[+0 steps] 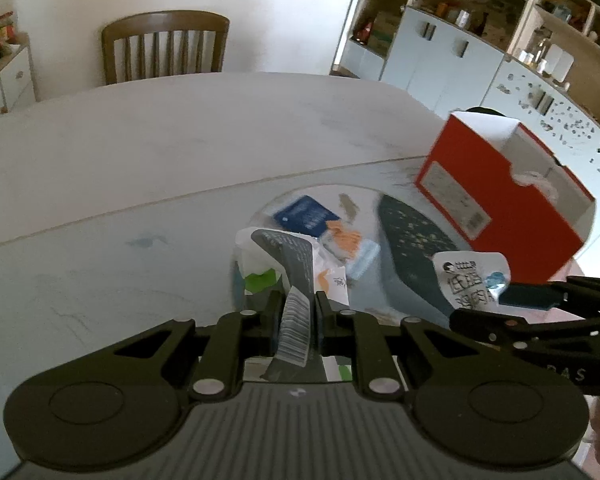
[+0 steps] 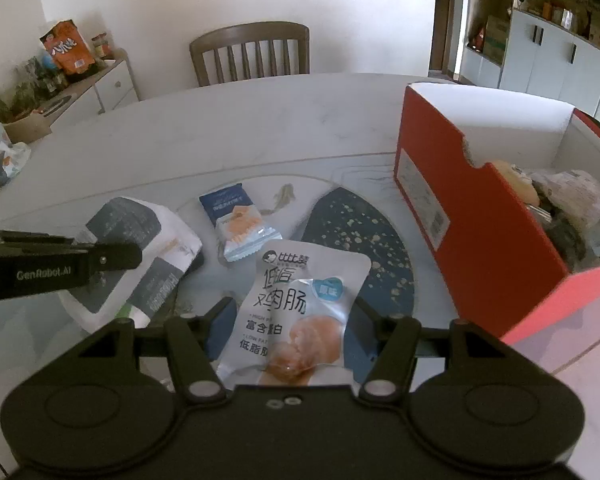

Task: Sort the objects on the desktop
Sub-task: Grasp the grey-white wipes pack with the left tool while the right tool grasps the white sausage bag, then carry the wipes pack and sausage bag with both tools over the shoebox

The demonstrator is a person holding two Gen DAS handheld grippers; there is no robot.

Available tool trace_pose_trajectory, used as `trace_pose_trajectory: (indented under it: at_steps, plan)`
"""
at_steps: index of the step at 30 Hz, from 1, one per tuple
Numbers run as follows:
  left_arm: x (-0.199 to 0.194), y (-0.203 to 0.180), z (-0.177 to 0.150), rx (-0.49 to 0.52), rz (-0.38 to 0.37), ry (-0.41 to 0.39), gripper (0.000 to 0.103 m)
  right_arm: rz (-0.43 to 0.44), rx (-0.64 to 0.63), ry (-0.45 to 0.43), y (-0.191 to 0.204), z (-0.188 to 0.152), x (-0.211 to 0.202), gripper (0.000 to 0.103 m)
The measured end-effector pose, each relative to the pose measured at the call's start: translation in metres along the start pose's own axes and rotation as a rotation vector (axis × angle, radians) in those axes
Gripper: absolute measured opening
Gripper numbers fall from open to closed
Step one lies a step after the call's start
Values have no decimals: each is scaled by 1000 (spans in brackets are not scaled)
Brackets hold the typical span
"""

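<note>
- We're looking across a wide, pale round table point(image 2: 228, 128), its stone-like top smooth and faintly veined, with a dark speckled oval inlay point(image 2: 364, 232) near us.
- We're seeing a red cardboard box point(image 2: 480, 216), open-topped and white inside, standing on the table's right side with crumpled packets lying in it.
- Our left gripper point(image 1: 296, 308) is pinching a grey-and-white crinkly bag point(image 1: 288, 264) by its barcoded edge, jaws pressed tight on it.
- Our right gripper point(image 2: 288, 320) is clamping a glossy white sausage pouch point(image 2: 300, 304) by its sides, the pouch showing above the inlay, left of the box.
- A small blue-and-white snack packet point(image 2: 236, 220) is lying flat on the table beyond both.
</note>
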State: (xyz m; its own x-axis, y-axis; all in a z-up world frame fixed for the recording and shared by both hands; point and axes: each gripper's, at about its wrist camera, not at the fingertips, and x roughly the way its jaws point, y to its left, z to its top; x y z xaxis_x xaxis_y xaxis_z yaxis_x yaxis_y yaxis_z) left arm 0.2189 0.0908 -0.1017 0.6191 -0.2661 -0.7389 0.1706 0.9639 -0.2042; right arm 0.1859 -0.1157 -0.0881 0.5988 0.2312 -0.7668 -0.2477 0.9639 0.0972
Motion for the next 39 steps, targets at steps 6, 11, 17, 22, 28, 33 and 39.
trace_pose_trajectory:
  at_steps: [6, 11, 17, 22, 28, 33, 39]
  plan:
    - [-11, -22, -1, -2, -39, -3, 15, 8, 7, -8, -7, -1, -18, 61]
    - [-19, -41, 3, 4, -68, -20, 15, 6, 12, -23, -16, -2, -33, 61]
    - [-27, -66, 10, 14, -95, -45, 15, -5, 14, -49, -29, 0, -51, 61]
    - [-34, -89, 19, 35, -117, -72, 15, -11, 23, -76, -45, 2, -64, 61]
    - [-38, -116, 32, 56, -139, -98, 15, -6, 35, -114, -66, 9, -79, 61]
    - [-38, -138, 43, 77, -151, -120, 15, 1, 45, -140, -90, 17, -88, 61]
    - [-33, -166, 58, 89, -159, -142, 15, -14, 50, -164, -122, 27, -94, 61]
